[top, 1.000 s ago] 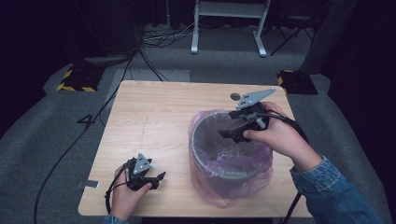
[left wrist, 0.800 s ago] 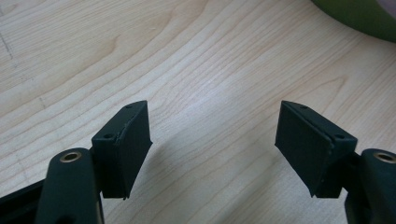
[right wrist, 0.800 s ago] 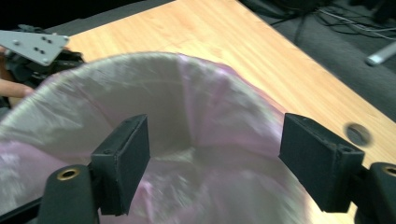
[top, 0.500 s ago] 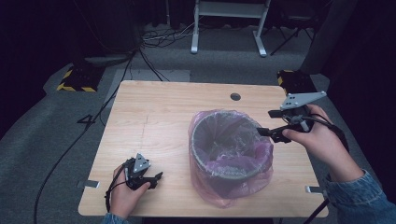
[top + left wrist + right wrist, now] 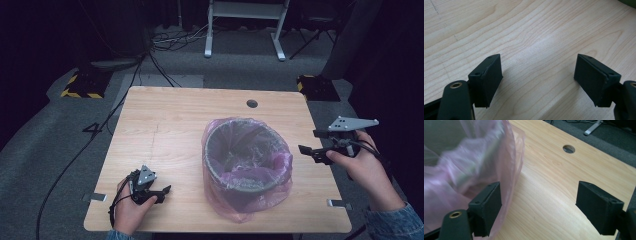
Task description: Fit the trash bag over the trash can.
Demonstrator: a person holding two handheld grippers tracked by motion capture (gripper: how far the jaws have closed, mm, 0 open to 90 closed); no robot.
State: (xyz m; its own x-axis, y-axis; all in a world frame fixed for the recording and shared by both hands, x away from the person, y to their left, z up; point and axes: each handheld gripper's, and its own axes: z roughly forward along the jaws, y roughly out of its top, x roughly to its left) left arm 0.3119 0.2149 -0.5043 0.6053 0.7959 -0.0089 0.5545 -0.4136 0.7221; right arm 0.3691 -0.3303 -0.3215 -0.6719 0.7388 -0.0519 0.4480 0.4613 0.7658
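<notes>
1. Right gripper (image 5: 320, 145): fingers (image 5: 486, 207) spread wide, nothing between them; held off the right side of the bin, near the counter's right edge.
2. Pink bag (image 5: 474, 167): thin liner, hanging just beside the right gripper's left finger in the right gripper view; whether it touches cannot be told.
3. Bin (image 5: 245, 157): grey, round, upright, lined with the pink bag, standing between the two grippers.
4. Left gripper (image 5: 155, 192): fingers (image 5: 487, 77) released, wide apart, empty; low over bare wood, well apart from the bin.
5. Counter (image 5: 170, 125): pale wood, with a round cable hole (image 5: 252, 103) beyond the bin.
</notes>
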